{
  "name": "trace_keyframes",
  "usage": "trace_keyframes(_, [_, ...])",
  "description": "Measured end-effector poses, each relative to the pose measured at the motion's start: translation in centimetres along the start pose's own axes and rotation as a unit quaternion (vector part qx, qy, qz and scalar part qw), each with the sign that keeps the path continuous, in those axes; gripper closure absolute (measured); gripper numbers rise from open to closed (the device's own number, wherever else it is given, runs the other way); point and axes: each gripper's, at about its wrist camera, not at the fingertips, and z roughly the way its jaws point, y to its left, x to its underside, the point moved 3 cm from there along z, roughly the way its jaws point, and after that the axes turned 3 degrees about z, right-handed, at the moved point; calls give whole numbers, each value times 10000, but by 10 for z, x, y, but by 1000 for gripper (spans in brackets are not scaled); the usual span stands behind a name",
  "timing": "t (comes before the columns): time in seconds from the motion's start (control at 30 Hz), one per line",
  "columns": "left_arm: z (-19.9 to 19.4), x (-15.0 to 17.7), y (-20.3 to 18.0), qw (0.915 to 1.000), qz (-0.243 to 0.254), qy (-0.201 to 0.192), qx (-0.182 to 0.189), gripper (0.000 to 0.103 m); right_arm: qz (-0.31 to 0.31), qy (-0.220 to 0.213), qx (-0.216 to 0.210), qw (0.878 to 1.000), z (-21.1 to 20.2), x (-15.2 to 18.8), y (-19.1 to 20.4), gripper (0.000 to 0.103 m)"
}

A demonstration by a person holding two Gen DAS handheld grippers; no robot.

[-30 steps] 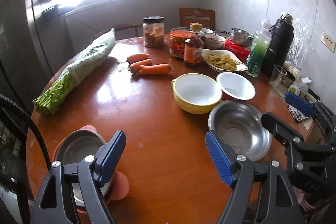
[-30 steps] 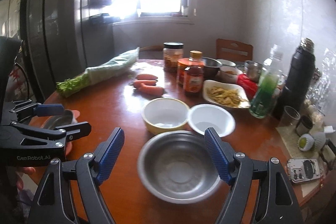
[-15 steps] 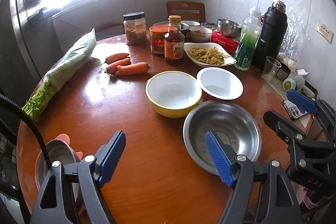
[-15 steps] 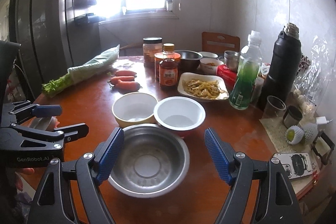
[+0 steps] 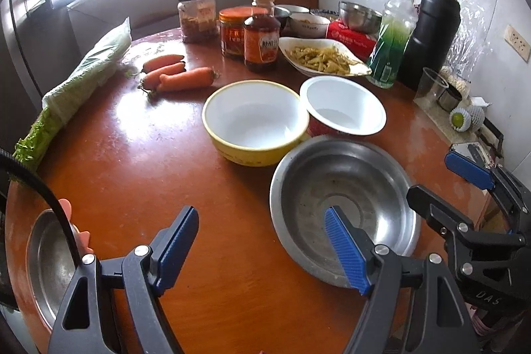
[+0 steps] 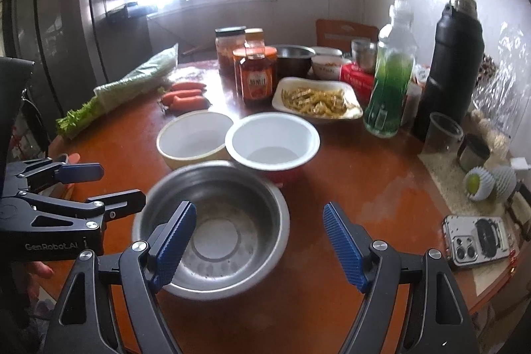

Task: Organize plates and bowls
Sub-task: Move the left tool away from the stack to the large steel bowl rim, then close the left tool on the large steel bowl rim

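A large steel bowl sits empty on the round wooden table, also in the right wrist view. Behind it stand a yellow bowl with white inside and a red bowl with white inside, touching each other. A small steel bowl sits at the table's near left edge, with fingers on its rim. My left gripper is open and empty, its right finger over the large bowl's near rim. My right gripper is open and empty, just above the large bowl's right side.
Three carrots, bagged greens, jars and a sauce bottle, a plate of food, a green bottle, a black flask and more bowls fill the table's far side. A phone lies at the right edge.
Both grippers have swung to the right, so the bowls shifted left in both views. The small steel bowl slid toward the left wrist view's left edge. The jaws stayed open.
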Motion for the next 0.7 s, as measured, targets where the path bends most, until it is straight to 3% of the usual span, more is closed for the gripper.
trace_keyframes(0.4, [36,2,-5,9992,-69,383,122,24,4,311,-174,9994,27,14,-1,23])
trace_keyframes(0.63, [45,1,-9,9989,15,437,141,25,76,387,-267,9989,37,13,-7,39])
trace_keyframes(0.7, [47,0,-10,9988,46,451,174,30,84,412,-277,9987,39,13,-7,39])
